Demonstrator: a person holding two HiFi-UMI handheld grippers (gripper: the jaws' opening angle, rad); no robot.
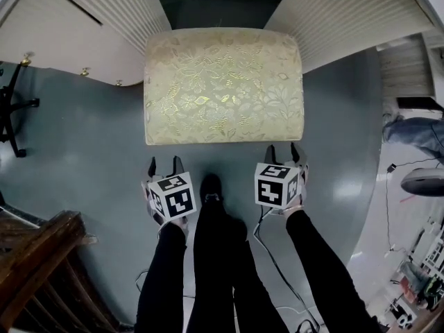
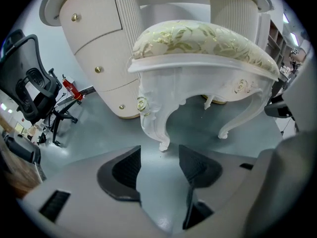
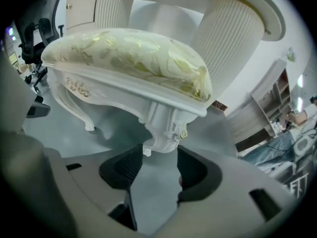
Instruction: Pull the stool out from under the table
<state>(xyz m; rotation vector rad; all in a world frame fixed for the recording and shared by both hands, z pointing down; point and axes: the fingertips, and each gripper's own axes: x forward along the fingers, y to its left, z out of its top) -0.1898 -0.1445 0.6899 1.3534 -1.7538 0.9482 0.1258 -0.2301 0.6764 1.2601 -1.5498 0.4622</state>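
The stool (image 1: 222, 85) has a cream floral cushion and white carved legs, and it stands on the grey floor just in front of the table's knee gap. My left gripper (image 1: 164, 164) hovers a little short of its near left corner, jaws open and empty. In the left gripper view the stool's front left leg (image 2: 151, 118) rises beyond the open left gripper (image 2: 159, 157). My right gripper (image 1: 283, 151) sits close to the near right corner, also open. In the right gripper view the front right leg (image 3: 163, 128) stands just past the tips of the right gripper (image 3: 159, 160), not between the pads.
The table's ribbed cream pedestals (image 1: 104, 12) (image 1: 347, 12) flank the stool at the back. A black office chair (image 1: 10, 109) is at the left, and dark wooden furniture (image 1: 41, 269) at the lower left. The person's legs and a shoe (image 1: 211, 186) are between the grippers. Cables (image 1: 277, 269) trail on the floor.
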